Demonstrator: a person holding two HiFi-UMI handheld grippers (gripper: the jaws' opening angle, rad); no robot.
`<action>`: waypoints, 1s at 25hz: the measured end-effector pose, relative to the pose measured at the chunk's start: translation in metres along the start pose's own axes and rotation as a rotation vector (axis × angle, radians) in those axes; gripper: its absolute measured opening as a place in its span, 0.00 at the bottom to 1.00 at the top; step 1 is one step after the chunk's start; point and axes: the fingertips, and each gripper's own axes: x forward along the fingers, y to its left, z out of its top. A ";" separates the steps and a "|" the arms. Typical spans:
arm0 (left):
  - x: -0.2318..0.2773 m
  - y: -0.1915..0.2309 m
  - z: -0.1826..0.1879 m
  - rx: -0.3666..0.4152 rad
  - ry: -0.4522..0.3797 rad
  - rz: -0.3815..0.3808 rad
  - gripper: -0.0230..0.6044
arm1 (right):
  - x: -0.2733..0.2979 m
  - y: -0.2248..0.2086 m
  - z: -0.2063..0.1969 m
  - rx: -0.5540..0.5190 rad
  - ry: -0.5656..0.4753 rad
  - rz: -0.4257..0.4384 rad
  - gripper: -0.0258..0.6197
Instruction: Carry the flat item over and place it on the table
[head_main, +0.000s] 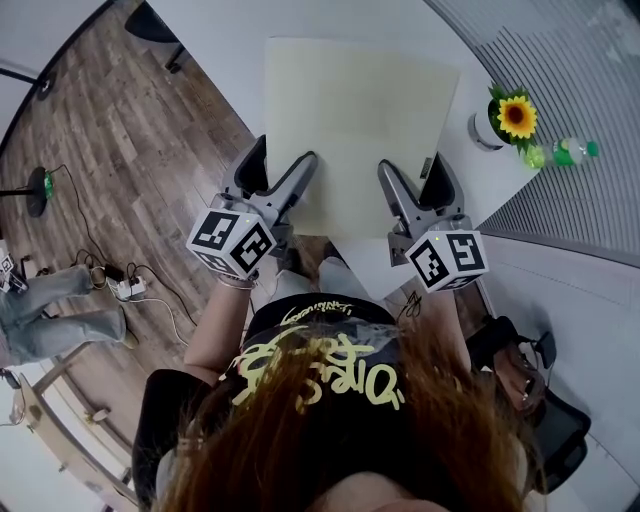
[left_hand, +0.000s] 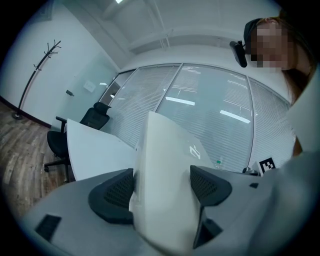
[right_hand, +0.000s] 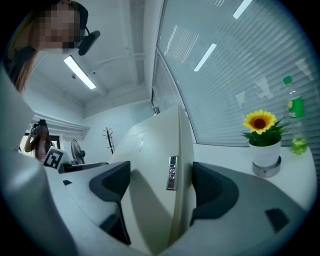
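A large flat cream panel (head_main: 360, 120) lies over the white table (head_main: 220, 50), and its near edge reaches past the table's edge towards me. My left gripper (head_main: 285, 162) is shut on the panel's near left corner. My right gripper (head_main: 412, 172) is shut on the near right corner. In the left gripper view the panel (left_hand: 167, 165) fills the gap between the dark pads (left_hand: 117, 192) of the left gripper (left_hand: 162, 186). In the right gripper view the panel (right_hand: 155, 165), with a small metal tag on its edge, sits between the jaws of the right gripper (right_hand: 160, 184). Whether the panel rests on the table I cannot tell.
A potted sunflower (head_main: 508, 120) and a green bottle (head_main: 572, 152) stand at the table's right end, by the window blinds. A black office chair (head_main: 150, 25) is at the far end. Another person (head_main: 50, 310) and floor cables are on the left. A coat rack (left_hand: 35, 75) stands far off.
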 end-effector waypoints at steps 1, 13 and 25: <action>0.001 0.001 -0.002 -0.001 0.005 0.002 0.60 | 0.000 -0.001 -0.002 0.002 0.006 -0.001 0.62; 0.005 0.005 -0.020 -0.013 0.051 0.012 0.60 | -0.001 -0.010 -0.022 0.014 0.060 -0.023 0.62; 0.005 0.012 -0.032 -0.031 0.123 0.066 0.60 | 0.002 -0.012 -0.035 0.025 0.087 -0.033 0.62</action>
